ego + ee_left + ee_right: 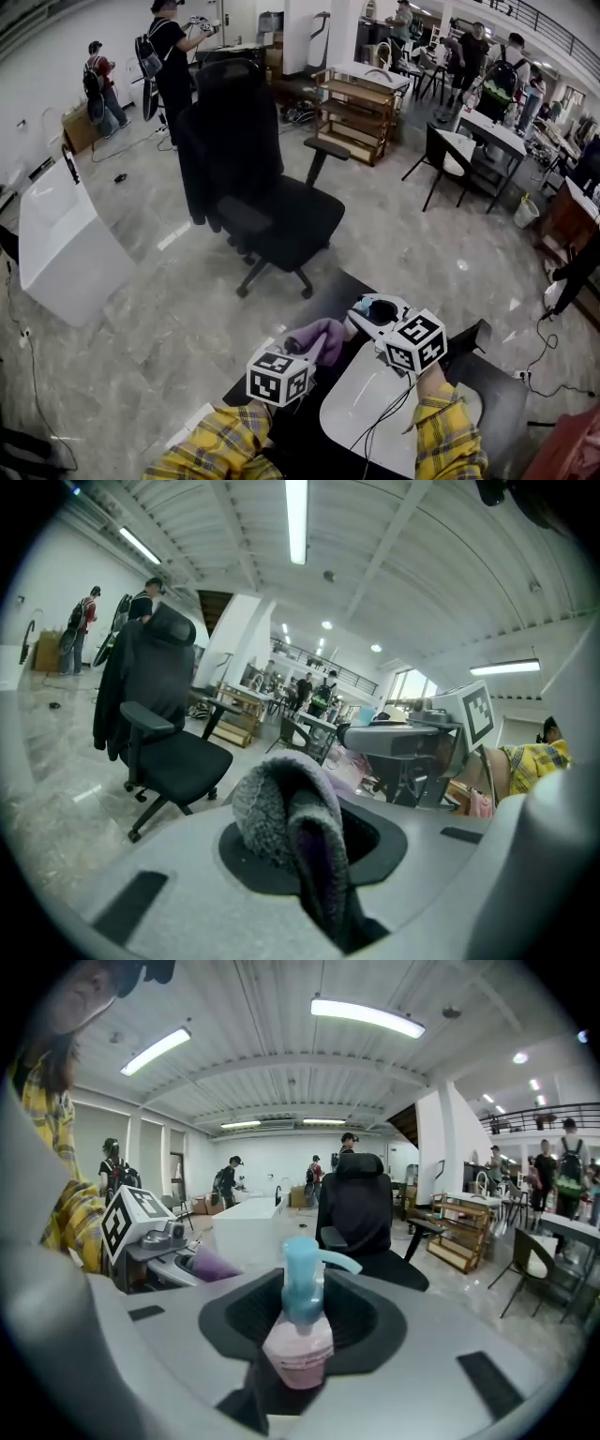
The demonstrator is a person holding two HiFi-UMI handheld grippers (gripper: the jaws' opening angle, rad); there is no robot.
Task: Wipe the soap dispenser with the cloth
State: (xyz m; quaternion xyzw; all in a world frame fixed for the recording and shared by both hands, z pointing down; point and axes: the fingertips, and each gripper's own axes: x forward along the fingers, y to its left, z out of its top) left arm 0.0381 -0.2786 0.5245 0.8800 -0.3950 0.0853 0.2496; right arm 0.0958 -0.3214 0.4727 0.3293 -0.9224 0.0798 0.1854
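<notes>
- Judged step: both things are in hand and the wipe itself is about to start. The cloth (286,808) is not yet on the bottle.
- The left gripper (305,855) is clamped on the folded cloth. The right gripper (298,1377) grasps the pink soap dispenser (300,1344) upright by its body, pump far.
- Next, the cloth must cross right onto the bottle, which has to be held steady.
- Both forearms reach out from the near edge, side by side, with the grippers angled slightly down.

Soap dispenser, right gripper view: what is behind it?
Behind the soap dispenser, gripped in the right tool, stands a black office chair. The pump spout overlaps the chair's near edge. The tool's body covers the chair's legs and the bottle's base.
</notes>
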